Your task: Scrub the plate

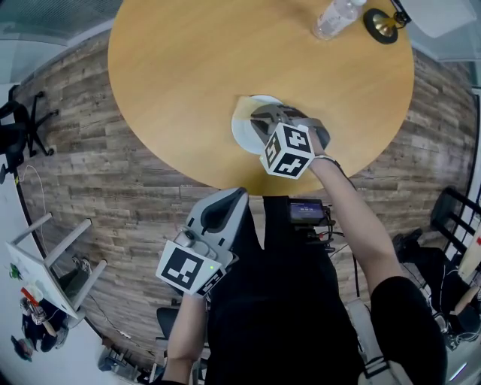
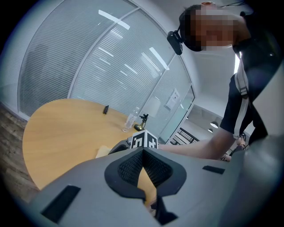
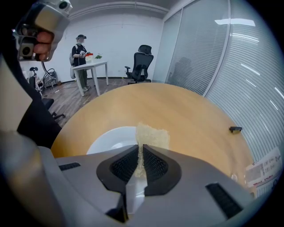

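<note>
A white plate [image 1: 244, 137] lies on the round wooden table [image 1: 188, 68], near its front edge. My right gripper [image 1: 261, 119] hangs over the plate, shut on a pale yellow sponge [image 1: 240, 113]. In the right gripper view the sponge [image 3: 153, 136] sticks out past the closed jaws [image 3: 139, 148], over the far rim of the plate [image 3: 108, 138]. My left gripper [image 1: 235, 195] is held off the table, close to the person's body, with its jaws together and nothing between them. From the left gripper view [image 2: 143, 150] the right gripper's marker cube [image 2: 143, 139] shows ahead.
A clear water bottle [image 1: 335, 18] and a black and gold stand [image 1: 382, 25] sit at the table's far right. A small black object [image 3: 235, 129] lies farther back. Around the table are wood flooring, an office chair [image 1: 19, 124] and a white side table [image 1: 45, 274].
</note>
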Demonstrator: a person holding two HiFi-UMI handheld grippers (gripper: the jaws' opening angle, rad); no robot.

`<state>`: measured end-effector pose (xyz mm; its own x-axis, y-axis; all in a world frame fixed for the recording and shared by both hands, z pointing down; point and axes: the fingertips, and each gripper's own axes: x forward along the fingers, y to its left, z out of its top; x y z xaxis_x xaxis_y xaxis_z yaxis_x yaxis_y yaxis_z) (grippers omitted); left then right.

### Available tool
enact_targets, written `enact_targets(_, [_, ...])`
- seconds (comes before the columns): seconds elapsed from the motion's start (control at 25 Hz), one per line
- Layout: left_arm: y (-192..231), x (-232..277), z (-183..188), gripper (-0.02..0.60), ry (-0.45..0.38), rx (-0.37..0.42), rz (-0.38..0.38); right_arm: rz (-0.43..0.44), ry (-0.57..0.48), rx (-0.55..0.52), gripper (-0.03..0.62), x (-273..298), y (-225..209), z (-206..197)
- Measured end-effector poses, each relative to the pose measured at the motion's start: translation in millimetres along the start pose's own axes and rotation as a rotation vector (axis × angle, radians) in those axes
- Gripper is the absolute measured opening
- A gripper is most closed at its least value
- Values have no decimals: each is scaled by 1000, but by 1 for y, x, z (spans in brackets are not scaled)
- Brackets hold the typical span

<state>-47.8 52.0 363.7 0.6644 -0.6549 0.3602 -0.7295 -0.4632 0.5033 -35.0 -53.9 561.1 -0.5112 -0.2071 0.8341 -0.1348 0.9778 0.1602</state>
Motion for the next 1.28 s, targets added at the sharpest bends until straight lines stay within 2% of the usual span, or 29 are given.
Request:
enact_targets(0.4, [-7,2,0,11,1,14,-15,-81,43,74,29,-15,-21,-22])
enact_targets(0.56, [-13,8,-1,11,8,19,-24,-100,44,158,29,-25,-21,-33])
enact_targets(0.72, [-26,22,-1,11,19,32,-41,-87,5,274,29,-41,-14,-43])
enact_targets(1.28, [-69,60,5,11,43,100,-78,-72,-119,448,29,-127,18,-75])
